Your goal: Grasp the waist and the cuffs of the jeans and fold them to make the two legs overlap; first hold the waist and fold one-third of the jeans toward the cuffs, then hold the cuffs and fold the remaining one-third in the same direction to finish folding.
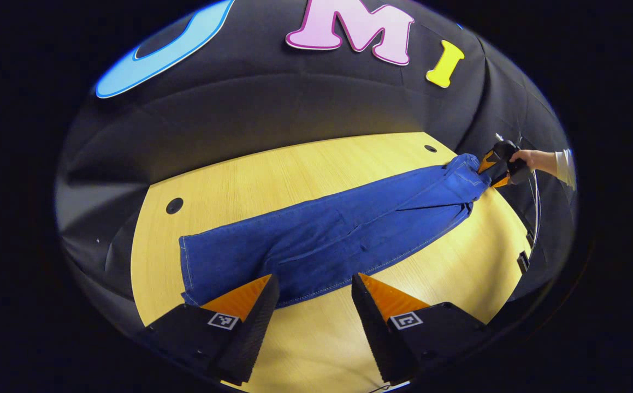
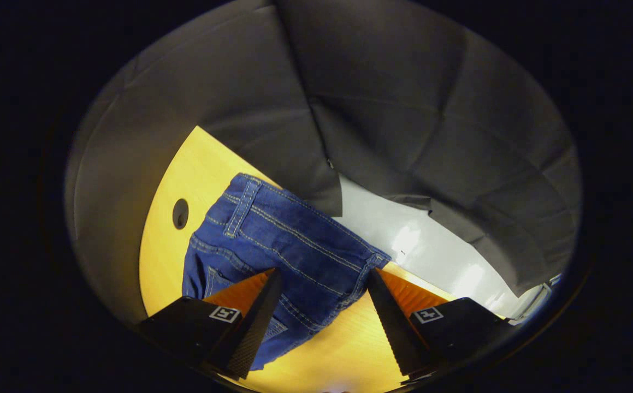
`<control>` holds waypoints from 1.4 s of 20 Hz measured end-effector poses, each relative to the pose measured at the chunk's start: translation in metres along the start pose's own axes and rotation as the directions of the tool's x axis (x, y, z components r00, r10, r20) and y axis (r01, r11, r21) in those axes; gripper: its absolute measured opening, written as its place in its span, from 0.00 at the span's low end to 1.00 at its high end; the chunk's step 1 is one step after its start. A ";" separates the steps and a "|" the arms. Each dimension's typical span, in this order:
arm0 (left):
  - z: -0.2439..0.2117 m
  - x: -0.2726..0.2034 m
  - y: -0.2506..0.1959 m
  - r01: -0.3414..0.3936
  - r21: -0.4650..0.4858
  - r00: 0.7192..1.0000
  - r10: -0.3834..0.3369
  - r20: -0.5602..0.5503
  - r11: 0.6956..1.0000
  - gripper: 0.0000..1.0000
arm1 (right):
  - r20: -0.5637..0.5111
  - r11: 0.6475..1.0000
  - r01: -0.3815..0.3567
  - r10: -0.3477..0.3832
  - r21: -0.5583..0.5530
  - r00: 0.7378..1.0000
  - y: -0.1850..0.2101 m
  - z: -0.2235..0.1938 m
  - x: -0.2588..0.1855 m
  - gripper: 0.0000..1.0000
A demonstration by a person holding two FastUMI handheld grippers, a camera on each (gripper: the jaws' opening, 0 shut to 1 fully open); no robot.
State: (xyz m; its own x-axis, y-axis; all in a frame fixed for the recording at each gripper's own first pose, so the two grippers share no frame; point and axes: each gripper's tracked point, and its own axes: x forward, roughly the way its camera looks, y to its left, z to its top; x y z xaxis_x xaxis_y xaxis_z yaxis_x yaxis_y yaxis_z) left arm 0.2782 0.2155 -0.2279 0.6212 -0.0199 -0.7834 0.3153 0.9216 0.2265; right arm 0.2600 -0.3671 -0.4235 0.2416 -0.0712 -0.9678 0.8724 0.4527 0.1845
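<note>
Jeans point(image 1: 327, 240) laid flat lengthwise on the wooden bench point(image 1: 305, 174), legs overlapped, one long blue strip running from the cuff end near one side edge to the waist end at the far right corner in the left gripper view.

Left gripper point(image 1: 315, 289) over the cuff end, jaws spread wide. One finger point(image 1: 250, 311) overlapping the cuff hem corner, the other over bare bench just beside the leg's lower seam. Cloth between the fingers not pinched. Whether the fingertips touch denim: cannot tell.

Right gripper point(image 2: 321, 284) at the waist end, jaws spread, waistband point(image 2: 294, 224) lying between and ahead of the fingers. Belt loop point(image 2: 242, 207) and yellow stitching visible. Same gripper seen far off in the left gripper view point(image 1: 494, 166), hand point(image 1: 529, 159) and pale sleeve point(image 1: 566, 166) behind it, tip right against the waist corner. Grip on cloth there: cannot tell from that view; close view shows fingers apart.

Round cable holes in the bench: one near the cuff-side edge point(image 1: 174, 206), one near the far edge by the waist point(image 1: 430, 148). Waist lies beside a hole point(image 2: 180, 213) in the right gripper view, close to the bench edge. Pale floor point(image 2: 431, 245) past that edge.
</note>
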 end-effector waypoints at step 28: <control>-0.076 -0.039 0.051 -0.047 -0.203 0.999 0.048 0.000 0.978 0.86 | 0.335 0.570 -0.107 0.612 -0.814 0.717 0.201 -0.075 -0.296 0.11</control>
State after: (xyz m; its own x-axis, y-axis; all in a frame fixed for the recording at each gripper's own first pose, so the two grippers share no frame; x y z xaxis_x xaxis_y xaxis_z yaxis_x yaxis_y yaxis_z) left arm 0.2151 0.2923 -0.2296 0.6357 0.0240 -0.7715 0.1341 0.9809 0.1410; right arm 0.3317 -0.1883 -0.1132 0.8490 -0.0715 -0.5235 0.1258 0.9897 0.0689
